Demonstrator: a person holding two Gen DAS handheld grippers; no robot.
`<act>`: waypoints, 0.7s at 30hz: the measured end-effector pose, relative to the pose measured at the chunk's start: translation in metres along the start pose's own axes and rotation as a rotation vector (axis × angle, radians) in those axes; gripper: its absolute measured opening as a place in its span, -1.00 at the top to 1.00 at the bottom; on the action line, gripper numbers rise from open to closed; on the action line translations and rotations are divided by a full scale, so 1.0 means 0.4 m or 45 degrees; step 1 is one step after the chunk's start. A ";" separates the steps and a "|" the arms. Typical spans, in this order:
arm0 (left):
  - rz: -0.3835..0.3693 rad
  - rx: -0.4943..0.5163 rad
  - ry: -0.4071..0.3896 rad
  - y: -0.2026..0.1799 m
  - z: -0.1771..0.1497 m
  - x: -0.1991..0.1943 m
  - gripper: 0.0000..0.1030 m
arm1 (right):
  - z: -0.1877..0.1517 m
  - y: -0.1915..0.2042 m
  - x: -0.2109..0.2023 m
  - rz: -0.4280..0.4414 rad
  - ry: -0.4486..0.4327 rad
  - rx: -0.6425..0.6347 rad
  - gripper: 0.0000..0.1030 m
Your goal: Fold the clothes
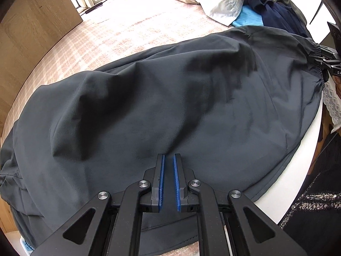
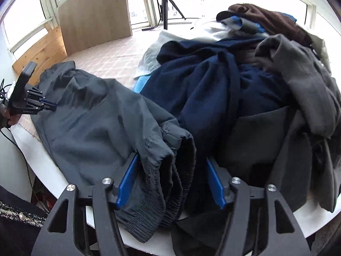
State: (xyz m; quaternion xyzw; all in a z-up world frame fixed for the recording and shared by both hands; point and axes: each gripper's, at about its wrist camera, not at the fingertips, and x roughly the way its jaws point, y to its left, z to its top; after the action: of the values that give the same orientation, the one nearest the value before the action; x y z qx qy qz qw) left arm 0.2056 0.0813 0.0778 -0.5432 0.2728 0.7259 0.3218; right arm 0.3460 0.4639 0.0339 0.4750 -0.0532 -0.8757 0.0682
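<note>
Dark grey trousers (image 1: 170,98) lie across the table, with the elastic waistband (image 1: 315,49) at the right. My left gripper (image 1: 169,156) sits low over the leg part near the hem. Its jaws are almost together and a thin strip of the dark cloth fills the gap. Creases run toward its tips. In the right wrist view the waistband (image 2: 162,170) hangs bunched between the wide-apart blue pads (image 2: 127,179) of my right gripper (image 2: 171,160), which is open around it. The left gripper (image 2: 50,106) shows at the far end of the trousers (image 2: 96,115).
A heap of unfolded clothes (image 2: 245,85) in navy, grey, brown and white fills the table's right and back, touching the trousers. A pink checked cloth (image 1: 127,25) covers the round white table (image 1: 298,181). Wooden boards (image 2: 91,12) and a tripod (image 2: 165,6) stand by the windows.
</note>
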 end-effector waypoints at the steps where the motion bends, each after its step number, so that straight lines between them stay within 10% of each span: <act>1: 0.007 -0.007 -0.006 0.001 -0.002 -0.005 0.82 | -0.001 0.012 -0.008 -0.007 -0.005 -0.014 0.48; 10: 0.058 -0.133 -0.093 0.029 -0.065 -0.104 0.82 | 0.096 0.024 -0.220 -0.016 -0.233 0.085 0.74; 21: 0.178 -0.408 -0.219 0.065 -0.173 -0.236 0.62 | 0.276 -0.318 -0.340 -0.545 -0.321 0.327 0.76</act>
State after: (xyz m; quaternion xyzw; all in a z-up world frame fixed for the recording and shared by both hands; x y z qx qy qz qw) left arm 0.2473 -0.0031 0.1520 -0.5030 0.1622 0.8245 0.2023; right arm 0.3179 0.6156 0.1858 0.3677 -0.0705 -0.9084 -0.1862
